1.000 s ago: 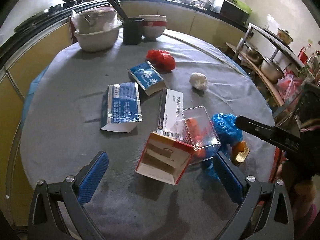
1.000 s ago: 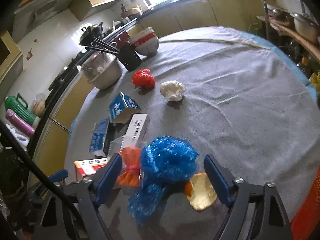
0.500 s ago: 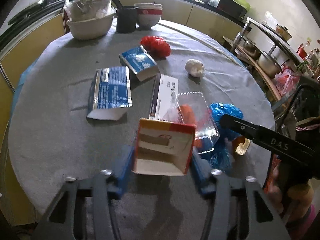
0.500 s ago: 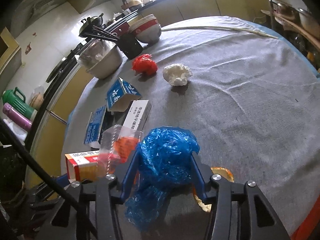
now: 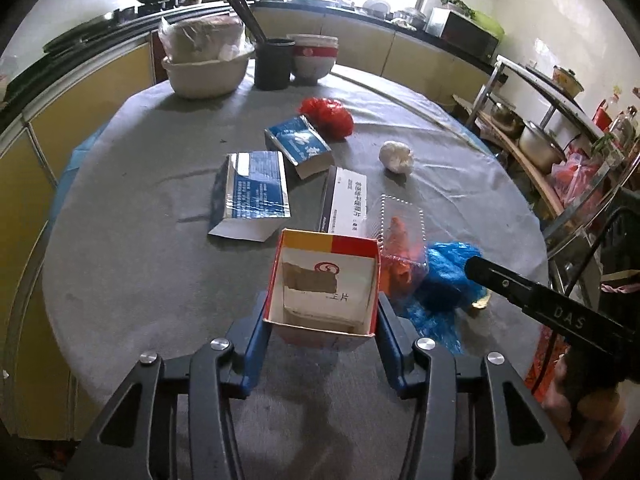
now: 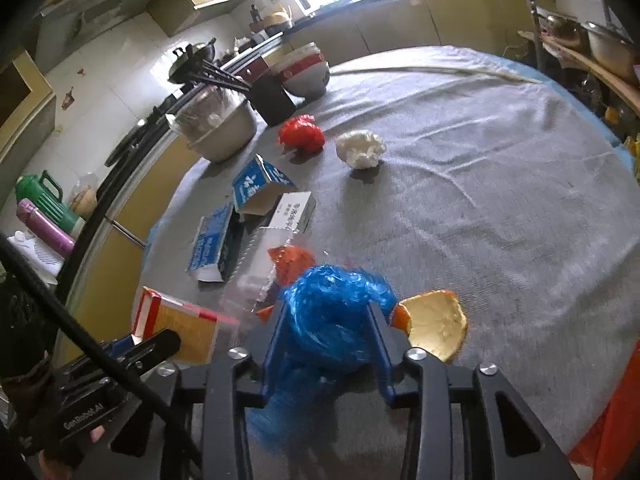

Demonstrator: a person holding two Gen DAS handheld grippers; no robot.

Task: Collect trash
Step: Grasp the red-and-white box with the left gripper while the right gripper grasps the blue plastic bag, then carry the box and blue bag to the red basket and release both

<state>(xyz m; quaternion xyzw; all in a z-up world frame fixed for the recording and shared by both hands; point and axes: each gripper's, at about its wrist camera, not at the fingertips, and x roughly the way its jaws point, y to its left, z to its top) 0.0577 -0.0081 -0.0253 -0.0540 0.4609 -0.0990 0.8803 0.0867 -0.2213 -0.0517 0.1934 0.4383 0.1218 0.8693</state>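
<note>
- The left tongs (image 5: 322, 312) clamp an open red-and-yellow box (image 5: 324, 284) between their blue pads, one pad against each side wall; the jaws have just been closing on it.
- The right tongs (image 6: 326, 332) squeeze a crumpled blue plastic bag (image 6: 332, 312), its loose tail hanging back between the arms; these jaws too have just been closing, with the bag between them.
- Just to the right of the right tongs' tip an orange peel (image 6: 434, 322) lies pith-up on the grey tablecloth (image 6: 480, 200).
- Just ahead and to the left of the blue bag sits a clear plastic tray (image 5: 400, 224) with something orange inside; it stands between the two held things.
- Beyond the red-and-yellow box lie a white box (image 5: 348, 198) with black print, a flattened blue-and-white carton (image 5: 252, 194) to its left, and a smaller blue carton (image 5: 300, 146) further on.
- Further ahead rest a red plastic bag (image 5: 328, 116) and, to its right, a white paper wad (image 5: 396, 158), apart from each other.
- At the far edge of the table stand a large basin (image 5: 206, 72), a black cup (image 5: 274, 64) holding chopsticks, and stacked red-and-white bowls (image 5: 314, 58).
</note>
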